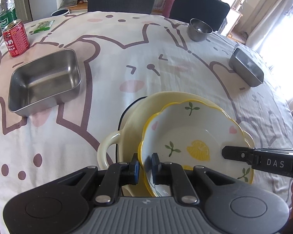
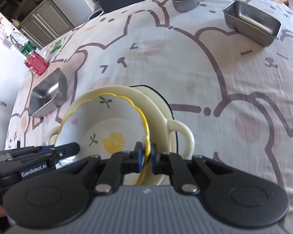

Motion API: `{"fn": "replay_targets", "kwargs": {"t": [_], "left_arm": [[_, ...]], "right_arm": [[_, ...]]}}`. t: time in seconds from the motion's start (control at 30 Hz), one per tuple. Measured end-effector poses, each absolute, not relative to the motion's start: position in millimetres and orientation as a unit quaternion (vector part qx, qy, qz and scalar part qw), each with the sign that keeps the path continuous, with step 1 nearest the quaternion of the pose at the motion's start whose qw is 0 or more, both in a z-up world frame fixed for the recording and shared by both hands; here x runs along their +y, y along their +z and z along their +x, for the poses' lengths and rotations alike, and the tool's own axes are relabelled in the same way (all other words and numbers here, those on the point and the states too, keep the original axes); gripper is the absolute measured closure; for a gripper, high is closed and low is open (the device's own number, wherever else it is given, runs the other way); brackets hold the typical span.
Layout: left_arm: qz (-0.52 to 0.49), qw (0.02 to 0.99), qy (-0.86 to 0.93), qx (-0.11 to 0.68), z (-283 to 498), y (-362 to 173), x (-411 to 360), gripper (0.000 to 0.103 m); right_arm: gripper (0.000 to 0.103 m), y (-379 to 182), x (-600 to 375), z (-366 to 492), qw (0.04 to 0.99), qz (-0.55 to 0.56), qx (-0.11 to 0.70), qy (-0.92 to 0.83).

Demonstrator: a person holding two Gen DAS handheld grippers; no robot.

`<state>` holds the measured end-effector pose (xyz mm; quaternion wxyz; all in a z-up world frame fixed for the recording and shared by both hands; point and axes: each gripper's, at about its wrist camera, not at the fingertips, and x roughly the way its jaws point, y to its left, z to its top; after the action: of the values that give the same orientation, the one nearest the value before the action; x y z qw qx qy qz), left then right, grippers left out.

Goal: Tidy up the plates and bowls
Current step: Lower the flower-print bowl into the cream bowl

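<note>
Pinching opposite sides of the lemon-print scalloped bowl (image 1: pixel 195 136), the left gripper (image 1: pixel 145 165) and the right gripper (image 2: pixel 146 157) each have their jaws drawn narrow across its yellow rim, one pad inside and one outside. That bowl sits tilted in the cream two-handled dish (image 1: pixel 130 120), which rests on the cartoon tablecloth (image 1: pixel 111 58); whether it touches the dish floor I cannot tell. Well beyond the cream dish lie a square steel tray (image 1: pixel 45 81), a round steel bowl (image 1: pixel 199 29) and an oblong steel tin (image 1: pixel 246 68). Glazed ceramic like this is likely stiff, slick and chippable, fairly weighty for thin rim grips. Holding both sides level and setting it down gently seems safest.
</note>
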<state>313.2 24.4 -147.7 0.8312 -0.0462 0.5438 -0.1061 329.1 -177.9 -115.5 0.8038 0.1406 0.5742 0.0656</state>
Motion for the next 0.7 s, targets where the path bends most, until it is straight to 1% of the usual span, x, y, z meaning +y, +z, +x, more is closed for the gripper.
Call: {"fn": "replay_targets", "kwargs": {"t": [0.33, 0.5, 0.7], "left_arm": [[-0.044, 0.828, -0.1, 0.55, 315.7, -151.1, 23.9, 0.09], [-0.028, 0.829, -0.102, 0.549, 315.2, -151.7, 21.7, 0.093], [-0.03, 0.829, -0.099, 0.549, 315.3, -151.0, 21.8, 0.093]], "right_arm": [[0.093, -119.9, -177.2, 333.7, 0.797, 0.144, 0.582, 0.065], [0.093, -124.2, -183.1, 334.8, 0.788, 0.157, 0.592, 0.06], [0.094, -118.2, -197.5, 333.5, 0.792, 0.184, 0.578, 0.069]]}}
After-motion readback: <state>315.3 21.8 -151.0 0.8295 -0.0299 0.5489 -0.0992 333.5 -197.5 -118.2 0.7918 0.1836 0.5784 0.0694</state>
